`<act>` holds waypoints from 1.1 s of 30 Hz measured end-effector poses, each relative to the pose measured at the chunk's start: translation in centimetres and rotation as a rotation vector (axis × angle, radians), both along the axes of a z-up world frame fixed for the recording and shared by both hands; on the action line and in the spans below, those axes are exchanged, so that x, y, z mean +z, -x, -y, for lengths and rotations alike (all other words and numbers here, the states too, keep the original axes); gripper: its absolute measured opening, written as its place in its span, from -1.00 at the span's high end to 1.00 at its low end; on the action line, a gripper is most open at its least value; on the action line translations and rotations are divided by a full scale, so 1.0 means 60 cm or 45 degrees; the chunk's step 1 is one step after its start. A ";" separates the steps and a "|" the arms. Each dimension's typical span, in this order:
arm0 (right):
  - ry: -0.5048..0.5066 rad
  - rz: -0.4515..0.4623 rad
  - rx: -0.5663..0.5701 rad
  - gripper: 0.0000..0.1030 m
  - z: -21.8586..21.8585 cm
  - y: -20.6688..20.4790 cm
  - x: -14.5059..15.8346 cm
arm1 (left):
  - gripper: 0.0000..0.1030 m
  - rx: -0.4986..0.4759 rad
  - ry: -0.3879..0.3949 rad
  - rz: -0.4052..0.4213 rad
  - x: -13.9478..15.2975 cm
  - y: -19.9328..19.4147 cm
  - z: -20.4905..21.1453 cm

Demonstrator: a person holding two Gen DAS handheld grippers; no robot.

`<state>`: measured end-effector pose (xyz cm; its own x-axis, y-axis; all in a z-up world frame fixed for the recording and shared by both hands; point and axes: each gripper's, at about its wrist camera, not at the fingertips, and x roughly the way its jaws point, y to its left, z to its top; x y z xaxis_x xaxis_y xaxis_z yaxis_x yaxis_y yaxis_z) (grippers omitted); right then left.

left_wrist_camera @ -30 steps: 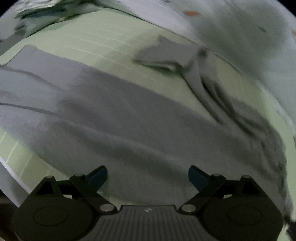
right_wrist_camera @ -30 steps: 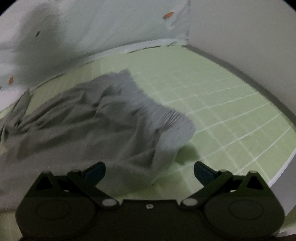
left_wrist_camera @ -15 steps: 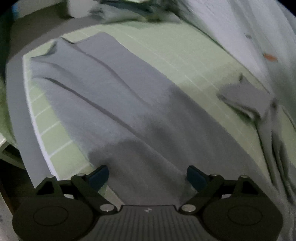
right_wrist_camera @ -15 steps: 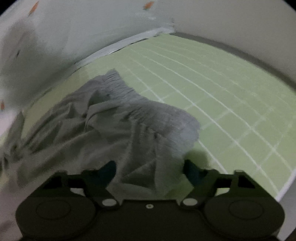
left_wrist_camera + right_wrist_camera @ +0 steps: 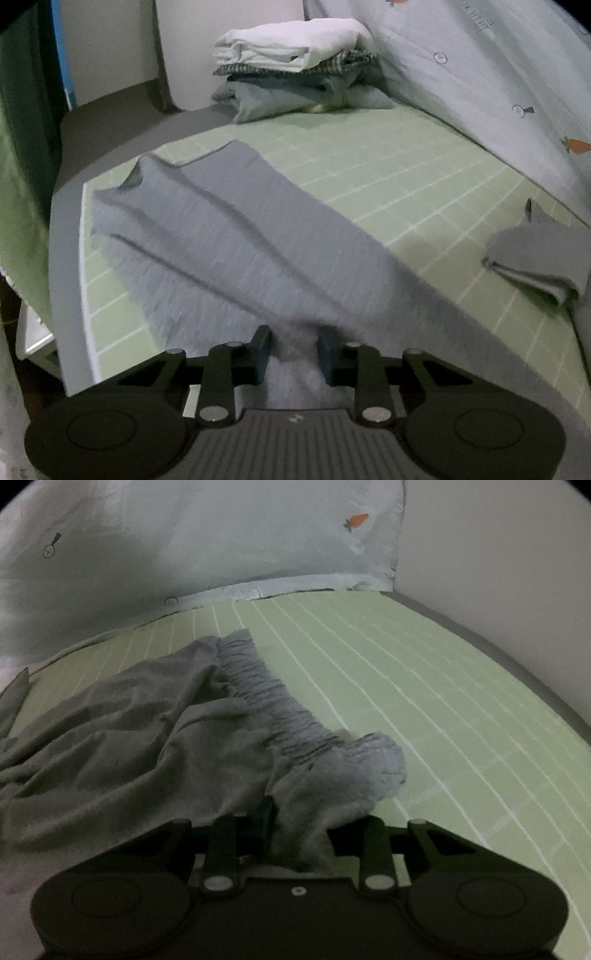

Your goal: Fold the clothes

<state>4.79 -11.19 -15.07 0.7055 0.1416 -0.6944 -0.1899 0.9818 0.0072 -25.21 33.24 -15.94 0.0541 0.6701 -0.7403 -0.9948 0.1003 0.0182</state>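
Left tongs (image 5: 293,349): nearly closed, a small gather of grey cloth pinched between the two pads; grip sits on the near edge of the trouser leg.
Grey trousers (image 5: 229,236): leg lies flat and long on the green grid sheet (image 5: 369,173) of the bed, running from the near centre to the far left, its hem close to the left edge of the sheet. A second leg end (image 5: 535,258) lies doubled over at the right, apart from the first.
Folded stack (image 5: 295,70): far end of the bed, white piece on top, against the carrot-print bedding (image 5: 498,74).
Right tongs (image 5: 299,830): drawn in on cloth just below the gathered waistband (image 5: 266,698); the left pad shows, the right pad is hidden under the fabric, so the exact gap cannot be told.
Waist end: rumpled, heaped to the left of the tongs, near the middle of the bed.
Handling (judgement): light, soft knit; limp, no stiffness, will sag and trail between the two holds. Not fragile. Elastic waistband is thicker and bunches, so it gives a surer bite than single cloth.
Hold points (judgement): waistband corner and leg edge, kept taut between the two tongs.
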 end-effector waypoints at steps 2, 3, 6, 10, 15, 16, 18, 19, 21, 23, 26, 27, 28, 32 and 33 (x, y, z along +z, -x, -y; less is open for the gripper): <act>-0.002 0.016 0.002 0.44 -0.013 -0.021 -0.003 | 0.61 0.011 -0.021 0.020 -0.004 -0.014 -0.017; -0.005 0.023 0.002 0.44 -0.019 -0.033 -0.004 | 0.61 0.018 -0.030 0.029 -0.007 -0.021 -0.027; -0.015 0.042 0.002 0.44 -0.036 -0.066 -0.008 | 0.61 0.027 -0.021 0.057 -0.006 -0.037 -0.049; -0.059 0.002 -0.004 0.48 -0.039 -0.096 -0.004 | 0.60 0.011 0.042 0.109 0.000 -0.035 -0.057; -0.114 -0.048 -0.051 0.52 -0.003 -0.079 0.003 | 0.52 -0.052 0.148 0.140 0.011 -0.004 -0.023; -0.121 -0.052 -0.064 0.52 0.006 -0.069 0.004 | 0.52 -0.065 0.161 0.130 0.012 0.002 -0.015; -0.137 -0.064 -0.092 0.51 0.026 -0.052 0.004 | 0.46 -0.105 0.188 0.104 0.015 0.013 0.001; -0.141 -0.073 -0.107 0.48 0.034 -0.044 0.004 | 0.42 -0.122 0.202 0.090 0.016 0.016 0.005; -0.139 -0.085 -0.131 0.40 0.045 -0.028 0.004 | 0.31 -0.155 0.228 0.061 0.018 0.024 0.013; -0.137 -0.095 -0.156 0.26 0.052 -0.014 0.004 | 0.16 -0.155 0.274 0.056 0.022 0.031 0.018; -0.149 -0.113 -0.206 0.09 0.054 -0.001 0.007 | -0.06 -0.121 0.355 0.089 0.026 0.043 0.018; -0.161 -0.120 -0.219 0.07 0.054 0.002 0.007 | -0.10 -0.116 0.366 0.098 0.026 0.046 0.018; -0.175 -0.129 -0.230 0.07 0.054 0.004 0.007 | -0.11 -0.119 0.370 0.103 0.025 0.047 0.018; -0.246 -0.161 -0.251 0.01 0.057 0.010 0.008 | -0.07 -0.146 0.378 0.069 0.025 0.045 0.022; -0.274 -0.169 -0.247 0.05 0.058 0.009 0.008 | 0.14 -0.140 0.371 0.051 0.025 0.045 0.024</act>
